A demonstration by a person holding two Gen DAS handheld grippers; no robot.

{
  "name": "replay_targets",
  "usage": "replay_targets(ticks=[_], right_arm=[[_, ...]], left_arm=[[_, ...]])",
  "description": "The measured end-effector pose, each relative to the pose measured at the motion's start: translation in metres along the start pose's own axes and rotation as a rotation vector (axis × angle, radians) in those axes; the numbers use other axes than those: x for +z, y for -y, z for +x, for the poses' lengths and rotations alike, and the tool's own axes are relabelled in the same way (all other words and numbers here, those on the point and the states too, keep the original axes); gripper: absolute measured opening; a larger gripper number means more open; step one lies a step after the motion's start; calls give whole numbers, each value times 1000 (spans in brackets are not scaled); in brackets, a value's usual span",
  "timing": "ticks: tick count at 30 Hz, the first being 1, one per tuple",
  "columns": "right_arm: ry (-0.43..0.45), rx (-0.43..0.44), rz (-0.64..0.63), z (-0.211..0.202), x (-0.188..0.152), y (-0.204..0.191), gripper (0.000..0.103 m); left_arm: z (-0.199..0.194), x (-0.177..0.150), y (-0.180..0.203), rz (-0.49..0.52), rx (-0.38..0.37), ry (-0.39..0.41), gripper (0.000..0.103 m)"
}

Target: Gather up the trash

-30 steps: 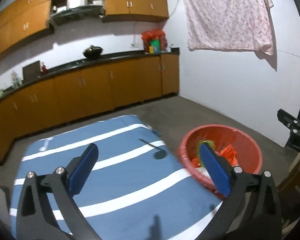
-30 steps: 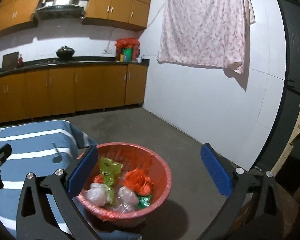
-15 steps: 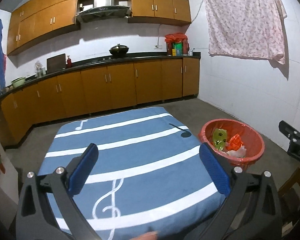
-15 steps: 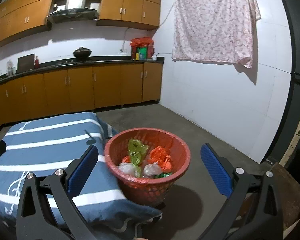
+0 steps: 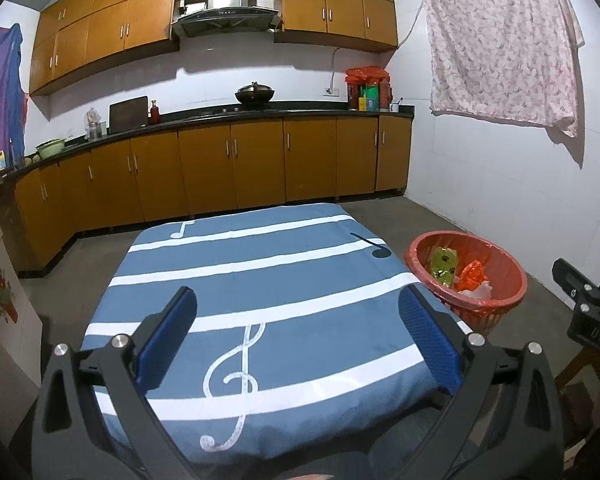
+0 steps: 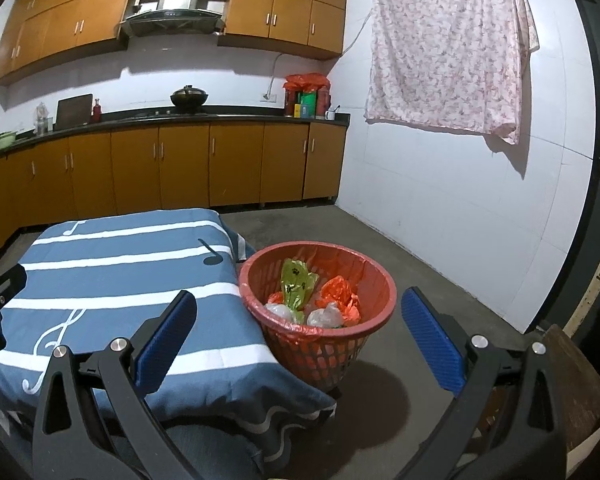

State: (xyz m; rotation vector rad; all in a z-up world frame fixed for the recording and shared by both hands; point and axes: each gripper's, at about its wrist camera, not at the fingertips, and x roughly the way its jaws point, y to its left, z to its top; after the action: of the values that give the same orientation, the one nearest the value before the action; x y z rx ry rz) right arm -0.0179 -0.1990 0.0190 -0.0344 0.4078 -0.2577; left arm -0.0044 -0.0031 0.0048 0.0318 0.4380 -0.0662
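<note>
Red plastic mesh basket (image 6: 316, 312) stands on the concrete floor (image 6: 420, 268), touching the right edge of a surface draped in a blue cloth (image 5: 260, 300) with white stripes and musical notes. The basket holds the trash: a green wrapper (image 6: 296, 284), an orange bag (image 6: 340, 292) and clear crumpled bags (image 6: 324, 316). Left gripper (image 5: 296, 344) hovers over the cloth, fingers wide apart and empty; right gripper (image 6: 300, 344) faces the basket, fingers likewise apart and empty.
</note>
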Motion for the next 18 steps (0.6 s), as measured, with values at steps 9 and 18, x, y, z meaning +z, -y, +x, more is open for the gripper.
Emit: replay_targets(ticks=[9,18], right_arm=[[4,-8,1,-10,-10,-2,101],[-6,5,10,-16,-18,-1,101]], left_arm=[[-11,-13,2,13,7,-1,99],[-15,-20,-2,-10,-6,-16,99]])
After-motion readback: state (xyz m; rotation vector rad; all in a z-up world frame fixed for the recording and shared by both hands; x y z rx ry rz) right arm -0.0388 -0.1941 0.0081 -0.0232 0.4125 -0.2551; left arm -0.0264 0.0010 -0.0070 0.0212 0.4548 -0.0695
